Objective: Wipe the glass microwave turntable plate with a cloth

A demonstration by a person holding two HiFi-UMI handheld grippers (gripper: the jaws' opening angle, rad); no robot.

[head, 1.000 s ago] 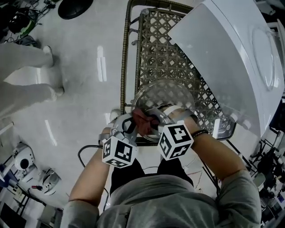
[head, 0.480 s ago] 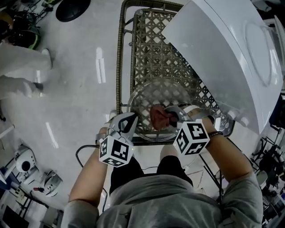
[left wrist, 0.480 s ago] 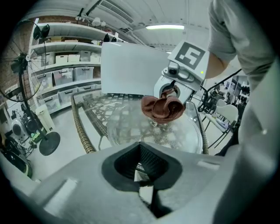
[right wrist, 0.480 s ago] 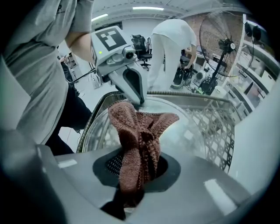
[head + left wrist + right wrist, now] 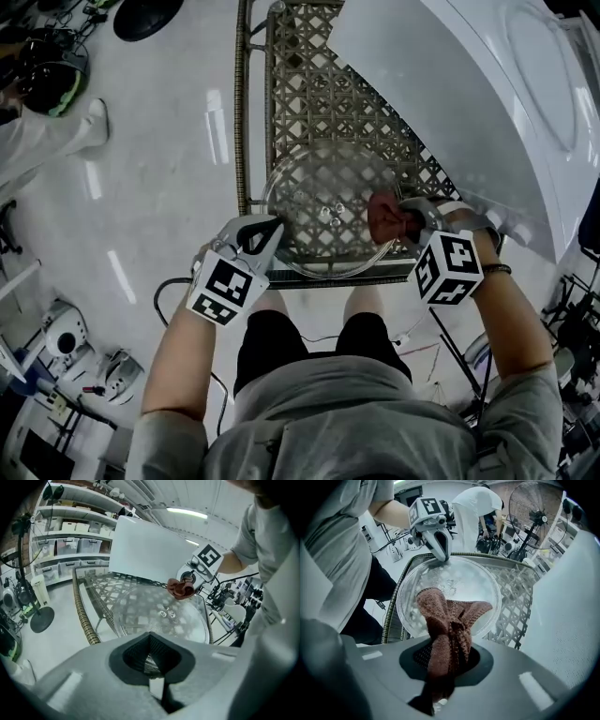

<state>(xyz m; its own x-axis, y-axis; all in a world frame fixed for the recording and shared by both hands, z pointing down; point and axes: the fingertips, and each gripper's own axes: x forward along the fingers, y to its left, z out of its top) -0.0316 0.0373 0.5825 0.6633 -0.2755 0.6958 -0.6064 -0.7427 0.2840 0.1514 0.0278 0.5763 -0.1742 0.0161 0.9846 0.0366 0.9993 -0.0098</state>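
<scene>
My left tongs (image 5: 255, 236) clamped the near-left rim of the plate (image 5: 323, 187) on the wicker worktop (image 5: 309, 84). My right tongs (image 5: 411, 217) gripped the cloth (image 5: 384, 214) at the plate's right edge. In my judgement wiping was underway, with most of the glass left to do.

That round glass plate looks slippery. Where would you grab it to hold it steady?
Probably by its thin rim, from the near-left side, where the left gripper pinches it. The glass plate lies flat on the lattice table, so only the edge fits between fingers, and the face stays free for the cloth.
</scene>
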